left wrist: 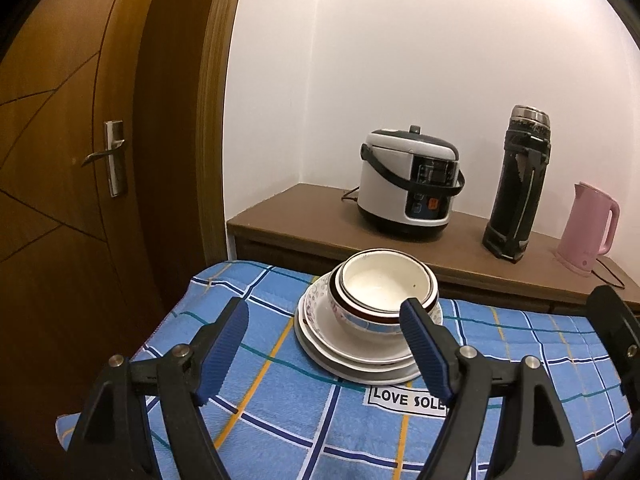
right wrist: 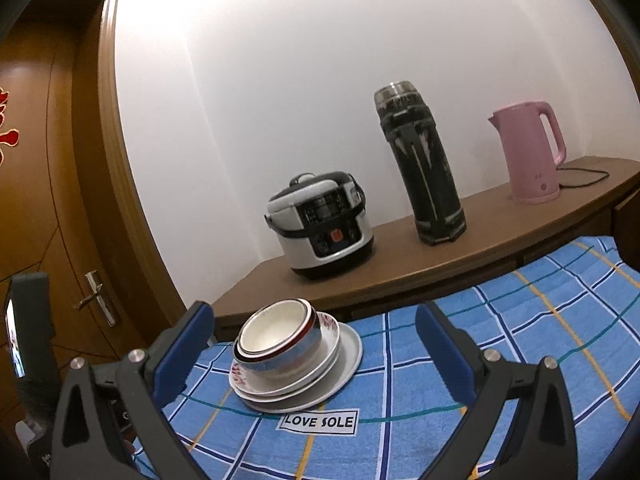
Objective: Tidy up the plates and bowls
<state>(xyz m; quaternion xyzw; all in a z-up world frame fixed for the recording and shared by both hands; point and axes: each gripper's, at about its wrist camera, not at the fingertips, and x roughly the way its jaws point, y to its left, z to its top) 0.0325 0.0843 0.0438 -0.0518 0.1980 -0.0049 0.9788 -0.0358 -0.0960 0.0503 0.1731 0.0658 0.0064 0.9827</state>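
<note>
A stack of white plates (left wrist: pixel 352 354) with nested bowls (left wrist: pixel 384 284) on top sits on the blue checked cloth (left wrist: pixel 280 420). The top bowl is white with a dark red rim band. My left gripper (left wrist: pixel 324 320) is open and empty, its blue-padded fingers standing either side of the stack, a little in front of it. In the right wrist view the same plates (right wrist: pixel 316 372) and bowls (right wrist: pixel 276 334) lie left of centre. My right gripper (right wrist: pixel 312 328) is open and empty, held in front of the stack.
A brown counter (left wrist: pixel 304 220) behind the cloth carries a white rice cooker (left wrist: pixel 408 184), a tall black flask (left wrist: pixel 516 184) and a pink kettle (left wrist: pixel 588 228). A wooden door (left wrist: pixel 80 160) stands at the left. A "LOVE SOLE" label (right wrist: pixel 318 422) lies by the stack.
</note>
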